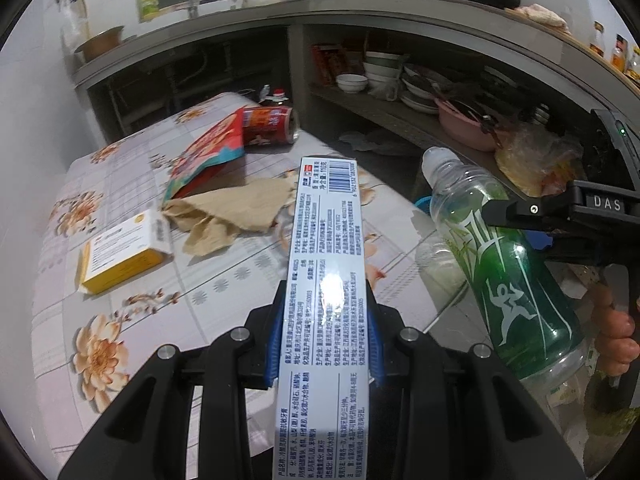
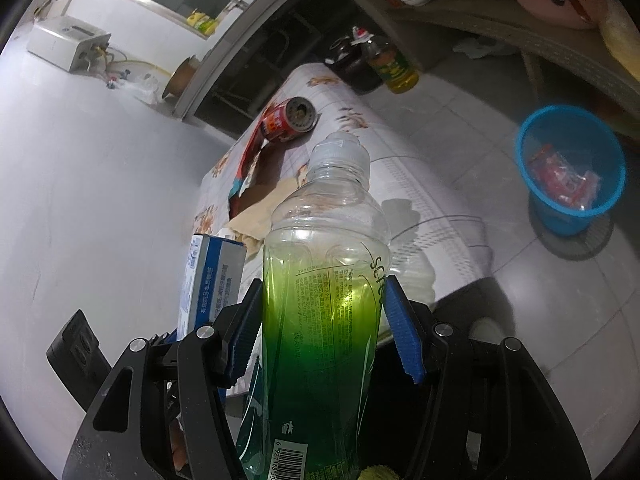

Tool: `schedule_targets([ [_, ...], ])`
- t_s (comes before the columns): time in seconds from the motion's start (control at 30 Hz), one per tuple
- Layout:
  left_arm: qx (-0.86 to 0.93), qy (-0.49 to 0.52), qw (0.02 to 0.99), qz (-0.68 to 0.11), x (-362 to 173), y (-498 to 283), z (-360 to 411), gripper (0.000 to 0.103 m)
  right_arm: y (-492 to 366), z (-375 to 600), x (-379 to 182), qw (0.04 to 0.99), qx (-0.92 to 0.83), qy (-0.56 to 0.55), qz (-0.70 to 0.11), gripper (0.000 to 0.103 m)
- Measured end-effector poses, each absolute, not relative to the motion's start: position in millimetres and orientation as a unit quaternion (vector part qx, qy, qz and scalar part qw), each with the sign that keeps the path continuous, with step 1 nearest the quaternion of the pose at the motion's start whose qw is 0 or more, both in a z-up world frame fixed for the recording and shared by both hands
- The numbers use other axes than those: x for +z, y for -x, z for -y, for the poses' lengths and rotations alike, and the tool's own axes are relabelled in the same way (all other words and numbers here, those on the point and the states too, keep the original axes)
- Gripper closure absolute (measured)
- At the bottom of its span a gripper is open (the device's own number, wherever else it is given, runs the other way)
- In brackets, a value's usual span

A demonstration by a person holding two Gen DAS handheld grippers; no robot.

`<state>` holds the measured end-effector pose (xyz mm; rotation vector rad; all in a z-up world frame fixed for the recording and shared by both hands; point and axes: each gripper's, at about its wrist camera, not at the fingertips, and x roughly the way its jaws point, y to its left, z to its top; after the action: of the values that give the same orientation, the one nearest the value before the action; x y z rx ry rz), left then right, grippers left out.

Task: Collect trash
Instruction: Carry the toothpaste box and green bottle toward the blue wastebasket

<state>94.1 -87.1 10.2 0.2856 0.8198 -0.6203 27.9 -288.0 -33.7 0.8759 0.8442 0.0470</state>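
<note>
Room: kitchen corner, white tiled floor, low floral-patterned tabletop (image 1: 132, 280) with rubbish scattered on it, open shelves of bowls behind.
Left gripper (image 1: 324, 344): clamped on a long white-and-blue toothpaste carton (image 1: 326, 264), blue pads pressing its two narrow sides, carton pointing forward over the tabletop.
Right gripper (image 2: 324, 320): closed around the lower body of a clear plastic drinks bottle with a green label (image 2: 320, 300), white cap away from the hand; bottle looks empty, so light and easily squeezed.
Step in hand: by my reckoning, both loads are ready to go to the bin.
Bin: round blue plastic basket (image 2: 570, 184) on the floor off to the right of the tabletop, red wrappers already lying in it, well apart from both grippers.
How to do it well: swing the right gripper over first, since it is on the bin's side; get the bottle above the rim before opening, cap tipped down so it slides in rather than bouncing off. Bring the carton in lengthwise after, as it is long.
Left on the tabletop, near to far: yellow-and-white cardboard box (image 1: 120, 256), crumpled beige cloth or paper (image 1: 236, 208), red-and-teal printed packet (image 1: 208, 156), red drinks can on its side (image 1: 270, 124).
Risk: thin bottle could slip if the grip eases mid-swing.
</note>
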Motion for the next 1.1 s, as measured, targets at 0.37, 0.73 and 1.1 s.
schedule_targets([
  [0.37,-0.329,-0.154,0.848,-0.386,13,-90,120,0.07,-6,313,-36,0.817,0.0,-0.433,-0.381,0.047],
  [0.73,-0.357,-0.171,0.835,-0.383,13,-86,152,0.07,11,334,-40,0.814,-0.014,-0.449,-0.369,0.047],
  [1.1,-0.37,-0.179,0.821,-0.395,6,-87,172,0.07,15,347,-49,0.806,-0.023,-0.466,-0.363,0.047],
])
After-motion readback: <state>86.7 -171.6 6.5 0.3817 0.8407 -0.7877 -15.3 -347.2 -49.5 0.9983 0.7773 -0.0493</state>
